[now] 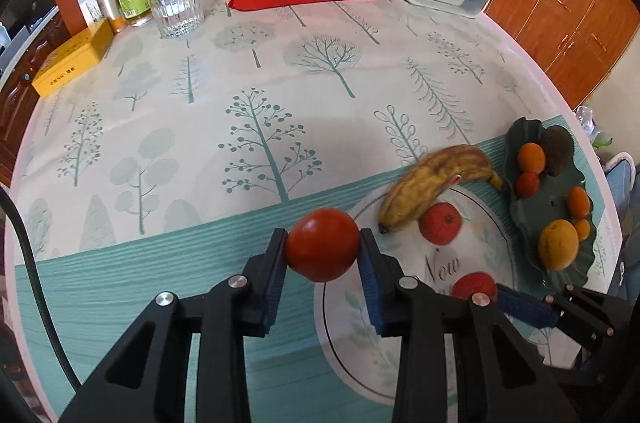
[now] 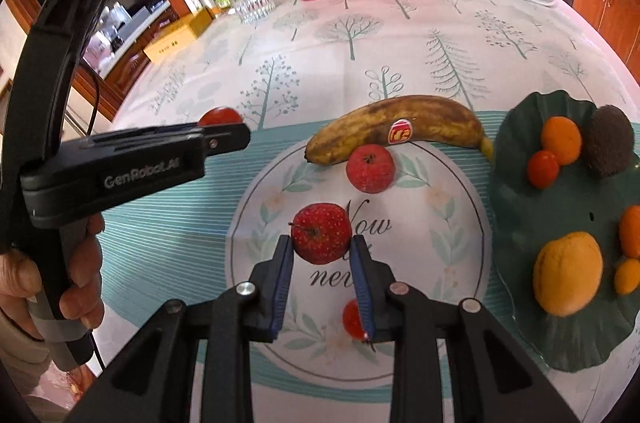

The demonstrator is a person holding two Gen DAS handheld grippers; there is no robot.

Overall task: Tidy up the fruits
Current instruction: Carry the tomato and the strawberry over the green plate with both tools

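The left gripper [image 1: 322, 247] has its jaws clamped on a smooth red tomato [image 1: 322, 244], held above the teal strip of the counter [image 1: 160, 151], just off the nine o'clock edge of the white plate [image 1: 492, 223]. The right gripper [image 2: 322, 247] holds its jaws closed against a speckled red apple [image 2: 321, 233] over the middle of the plate, above the printed lettering. A second small red fruit [image 2: 370, 167] sits on the plate toward twelve o'clock, touching a bruised banana [image 2: 396, 131] that lies across the plate's far rim. Another red fruit [image 2: 353, 319] shows partly behind the right jaw at six o'clock. At three o'clock, beside the plate, a dark green leaf-shaped dish [image 2: 516, 207] carries several orange fruits, a yellow-orange one [image 2: 568, 273], a small red one and a dark brown one [image 2: 610, 141].
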